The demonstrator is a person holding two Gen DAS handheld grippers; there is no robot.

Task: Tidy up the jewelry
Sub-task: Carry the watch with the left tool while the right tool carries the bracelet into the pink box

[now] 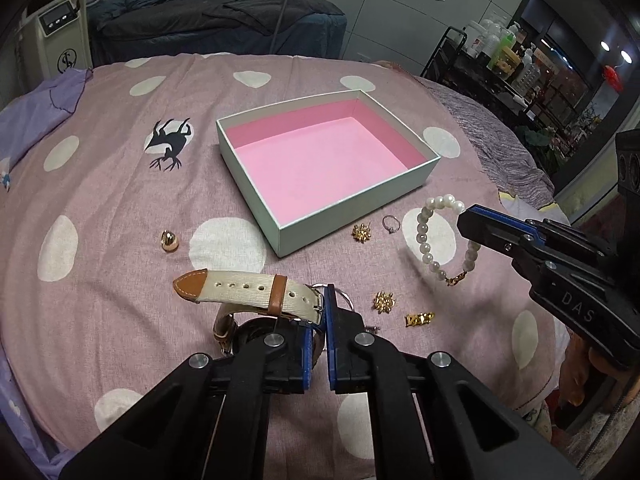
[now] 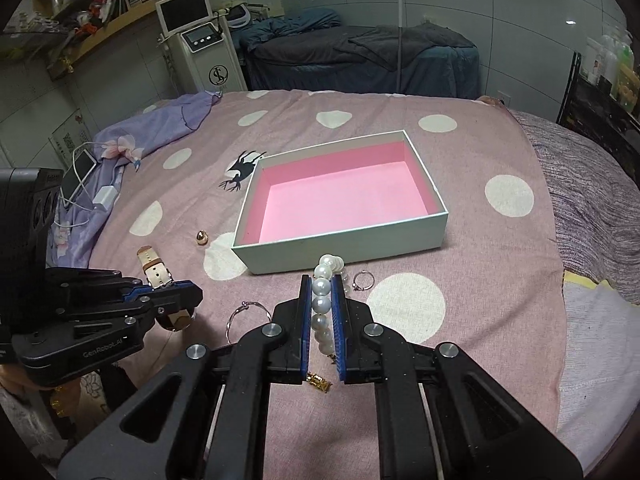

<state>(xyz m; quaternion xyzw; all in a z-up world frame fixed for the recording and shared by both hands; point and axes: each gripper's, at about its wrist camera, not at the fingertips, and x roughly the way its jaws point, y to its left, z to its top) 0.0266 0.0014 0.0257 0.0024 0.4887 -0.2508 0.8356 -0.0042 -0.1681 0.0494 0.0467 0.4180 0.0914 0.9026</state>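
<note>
Jewelry is lying scattered on a pink bedspread (image 1: 120,208) with white dots, around an open box (image 1: 356,216) with a pink lining that is sitting empty in the middle. The left gripper (image 1: 320,328) is clamping a watch (image 1: 244,292) by its cream strap, close to the buckle, and the strap's brown tip is sticking out to the left, clear of the cloth. The right gripper (image 2: 322,312) is pinching a pearl bracelet (image 2: 323,304) between its blue pads, and in the left wrist view the loop is hanging lifted off the bedspread just beside the box's near corner. A thin ring (image 1: 390,224) and a gold flower earring (image 1: 362,233) are lying just in front of the box. A second gold flower earring (image 1: 384,302) and a gold clasp piece (image 1: 419,319) are lying nearer the left gripper. A gold egg-shaped bead (image 1: 169,241) is sitting apart, to the left of the box. A thin bangle (image 2: 244,314) is lying between the two grippers.
</note>
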